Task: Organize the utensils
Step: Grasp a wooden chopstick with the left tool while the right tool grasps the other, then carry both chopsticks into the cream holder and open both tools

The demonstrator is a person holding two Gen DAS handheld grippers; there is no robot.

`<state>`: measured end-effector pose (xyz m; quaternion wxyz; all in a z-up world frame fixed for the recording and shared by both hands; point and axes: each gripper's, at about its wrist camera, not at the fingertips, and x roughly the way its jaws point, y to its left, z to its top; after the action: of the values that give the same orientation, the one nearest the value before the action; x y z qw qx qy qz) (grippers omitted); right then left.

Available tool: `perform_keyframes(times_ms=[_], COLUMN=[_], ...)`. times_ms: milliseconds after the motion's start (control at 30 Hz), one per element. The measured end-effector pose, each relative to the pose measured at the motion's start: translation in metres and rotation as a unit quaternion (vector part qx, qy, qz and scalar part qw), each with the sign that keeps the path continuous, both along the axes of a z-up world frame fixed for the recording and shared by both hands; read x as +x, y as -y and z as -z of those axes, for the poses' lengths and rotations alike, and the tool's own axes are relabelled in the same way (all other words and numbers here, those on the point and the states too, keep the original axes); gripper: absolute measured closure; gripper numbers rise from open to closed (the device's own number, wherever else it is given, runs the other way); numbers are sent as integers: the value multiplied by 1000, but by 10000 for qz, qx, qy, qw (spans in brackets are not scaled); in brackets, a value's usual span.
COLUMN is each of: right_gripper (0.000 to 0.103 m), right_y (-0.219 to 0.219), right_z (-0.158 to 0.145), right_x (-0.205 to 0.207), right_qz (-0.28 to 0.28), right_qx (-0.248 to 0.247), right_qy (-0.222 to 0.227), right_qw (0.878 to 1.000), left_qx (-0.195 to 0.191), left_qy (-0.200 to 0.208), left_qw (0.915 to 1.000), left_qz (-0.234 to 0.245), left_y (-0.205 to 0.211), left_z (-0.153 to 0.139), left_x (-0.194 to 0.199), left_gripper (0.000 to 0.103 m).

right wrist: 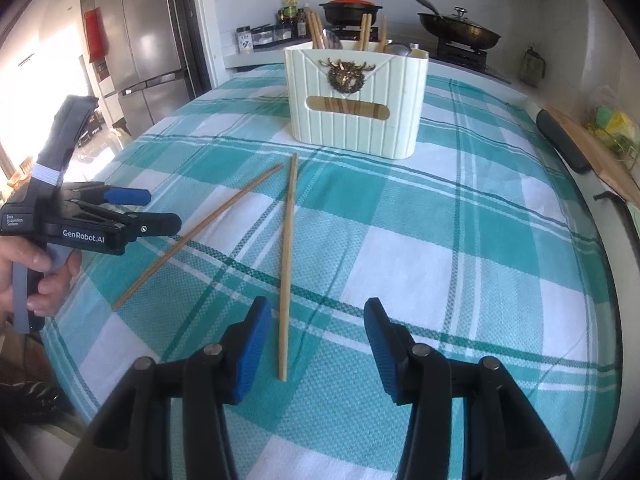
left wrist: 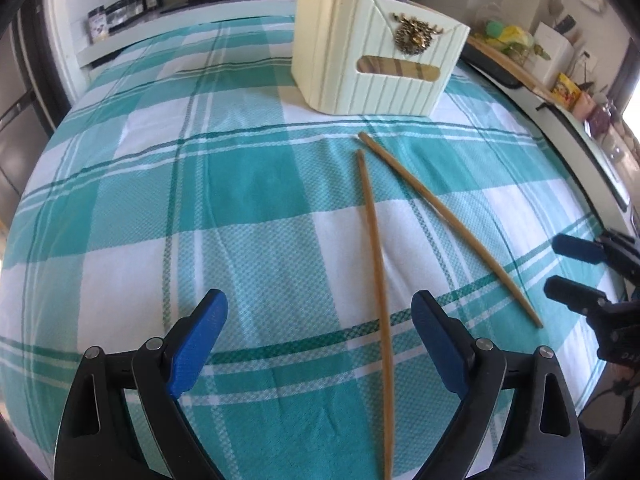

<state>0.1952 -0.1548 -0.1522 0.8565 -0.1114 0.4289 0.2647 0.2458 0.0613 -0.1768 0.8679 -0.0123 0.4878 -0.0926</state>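
Loose on the checked cloth (right wrist: 440, 260), two thin wooden chopsticks (right wrist: 287, 264) lie splayed; left gripper (left wrist: 320, 344) and right gripper (right wrist: 314, 344) both gape, empty.

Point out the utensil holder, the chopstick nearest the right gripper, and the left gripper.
utensil holder (right wrist: 356, 120), right wrist view, front wall.
chopstick (right wrist: 287, 264), right wrist view, mid-shaft.
left gripper (left wrist: 320, 344), left wrist view, midway between the open fingertips.

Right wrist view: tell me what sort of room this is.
Most likely a home kitchen. A gas stove with a lidded pan stands behind the cloth-covered table, a steel fridge stands at the left, and spice jars line the counter.
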Motion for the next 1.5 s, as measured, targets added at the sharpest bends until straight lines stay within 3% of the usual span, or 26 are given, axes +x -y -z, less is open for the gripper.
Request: perform_keyframes(times_ms=[133,233,300,400,500,700,833,967,1033,1067,1100,1200,1333,1500], right_gripper=[54,54,54,57,64,68,68,69,76,81,93,96,96,96], right_y=[-24,-42,-51,-62,-74,-104,-116,-123,-126,-127,-127,-119,-95,-56], right_z=[15,26,29,28,28,27,27,27,27,27,27,24,-1,-59], right_x=[21,27,34,52,77,120,140,148,149,147,148,148,136,102], right_qz=[-470,-687,-736,-735,-685,-707,-602,-558,-537,-540,-529,-448,-336,-227], right_qx=[-309,-633,-649,-519,-485,-487,-528,-597,-662,-662,-643,-433,59,626], right_qy=[-388,-368,-287,-245,-211,-246,-376,-448,-440,-449,-480,-544,-330,230], right_qw=[9977,9949,9948,9956,9962,9960,9961,9957,9954,9953,9954,9966,9989,9975], left_qx=[334,325,347,164,33,125,232,373,407,417,402,325,67,-308], left_qy=[-64,-29,-20,-93,-158,-187,-237,-325,-389,-411,-437,-444,-105,649], left_qw=[9986,9984,9988,9995,9996,9994,9991,9979,9973,9970,9969,9973,9994,9971], left_qz=[404,465,350,250,238,267,266,416,481,503,517,478,309,232], left_y=[24,30,27,15,4,-5,-5,1,4,5,6,6,-1,-7], left_z=[5,5,4,4,4,4,3,4,4,4,4,3,-17,-74], left_x=[16,31,42,58,62,64,75,89,96,98,101,103,90,61], left_gripper=[22,40,71,97,98,96,82,81,83,90,98,100,100,100])
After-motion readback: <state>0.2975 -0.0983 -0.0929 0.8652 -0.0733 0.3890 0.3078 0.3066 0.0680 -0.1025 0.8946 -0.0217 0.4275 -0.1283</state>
